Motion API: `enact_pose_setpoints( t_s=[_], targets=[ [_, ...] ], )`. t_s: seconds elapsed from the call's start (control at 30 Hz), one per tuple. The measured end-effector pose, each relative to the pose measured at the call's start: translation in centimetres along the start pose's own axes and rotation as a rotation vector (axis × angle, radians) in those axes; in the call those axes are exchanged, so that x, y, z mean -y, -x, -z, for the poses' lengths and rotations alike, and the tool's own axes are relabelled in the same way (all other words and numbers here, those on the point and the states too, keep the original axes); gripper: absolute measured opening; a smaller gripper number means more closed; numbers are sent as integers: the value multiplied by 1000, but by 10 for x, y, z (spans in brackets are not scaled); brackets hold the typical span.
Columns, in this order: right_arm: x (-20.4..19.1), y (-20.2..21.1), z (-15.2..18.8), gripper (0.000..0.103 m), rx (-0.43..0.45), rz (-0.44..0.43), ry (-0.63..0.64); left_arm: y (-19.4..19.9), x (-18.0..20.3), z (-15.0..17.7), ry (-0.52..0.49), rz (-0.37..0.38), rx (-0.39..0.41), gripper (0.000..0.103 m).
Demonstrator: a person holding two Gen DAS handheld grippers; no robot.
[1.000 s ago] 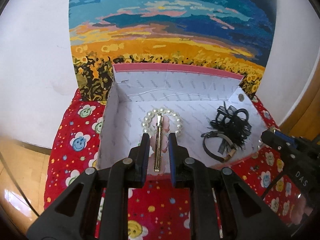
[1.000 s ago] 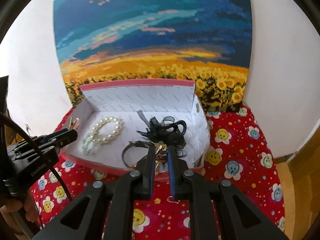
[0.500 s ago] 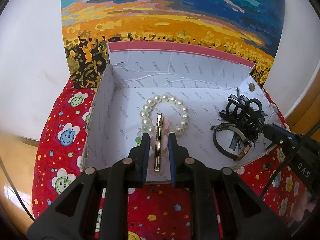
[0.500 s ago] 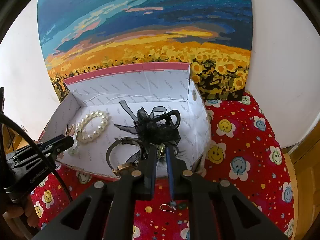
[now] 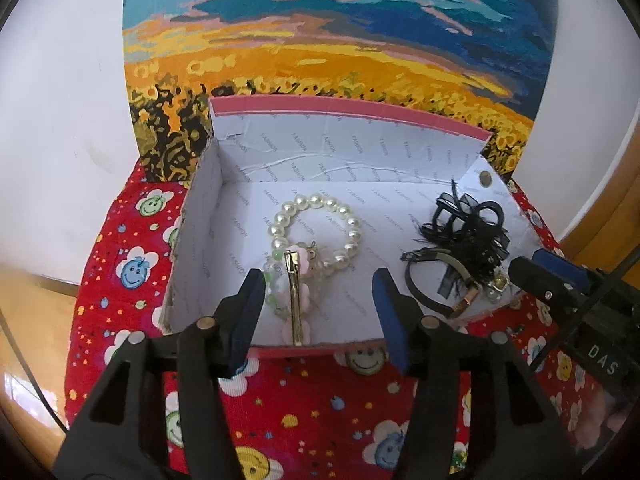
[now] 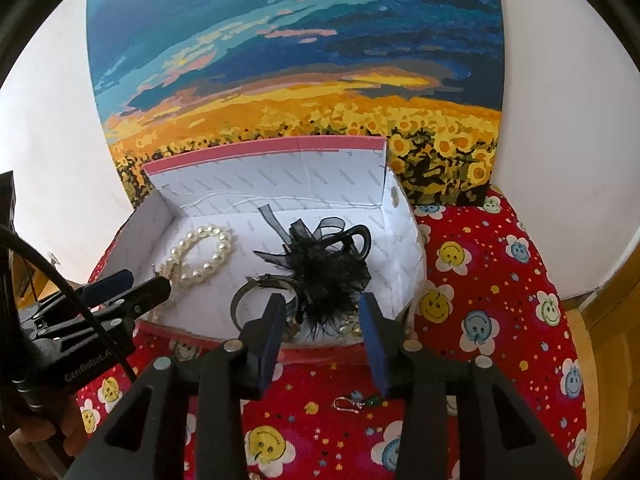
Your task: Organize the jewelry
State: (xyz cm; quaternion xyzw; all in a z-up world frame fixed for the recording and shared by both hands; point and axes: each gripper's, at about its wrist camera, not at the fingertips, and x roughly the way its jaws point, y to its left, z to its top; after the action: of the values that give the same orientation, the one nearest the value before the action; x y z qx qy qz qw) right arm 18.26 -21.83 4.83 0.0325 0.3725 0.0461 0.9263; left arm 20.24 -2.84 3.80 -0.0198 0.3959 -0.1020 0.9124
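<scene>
A: The white box (image 6: 384,216) fills the middle of the right wrist view; both tongs hover at its near rim, jaws opening, nothing between them.

B: The earring (image 6: 354,403) lies outside it on the red cloth (image 6: 500,320), lower middle, long axis left-right, under the right tongs (image 6: 322,344). The left tongs (image 5: 316,312) stand farther off, over the gold clip (image 5: 295,304).

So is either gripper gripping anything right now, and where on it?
Nothing. Left gripper is opening, clear of the hair clip lying in the box; right gripper is opening too, empty.

"FASHION" — box lining (image 5: 304,152); "DAS" — tongs (image 5: 604,364)
</scene>
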Motion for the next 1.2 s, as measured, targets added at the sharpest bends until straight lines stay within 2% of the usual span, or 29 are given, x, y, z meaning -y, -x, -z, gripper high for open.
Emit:
enact_pose_setpoints(
  t_s=[0.2,0.4,0.53,0.83,1.2],
  targets=[
    [-2,18,3,54,22,-12,-16,20,3,4,-10,-5,9,51],
    [-4,38,10,54,25,-36,-20,41,3,17,-8,-25,12,53],
    [-2,55,18,59,39,-49,-35,56,-1,25,4,-32,12,54],
    [-6,72,47,59,-4,-49,-39,80,-17,48,38,-65,4,55],
    [-20,69,89,59,-59,-101,-16,86,-35,82,85,-88,-36,55]
  ],
)
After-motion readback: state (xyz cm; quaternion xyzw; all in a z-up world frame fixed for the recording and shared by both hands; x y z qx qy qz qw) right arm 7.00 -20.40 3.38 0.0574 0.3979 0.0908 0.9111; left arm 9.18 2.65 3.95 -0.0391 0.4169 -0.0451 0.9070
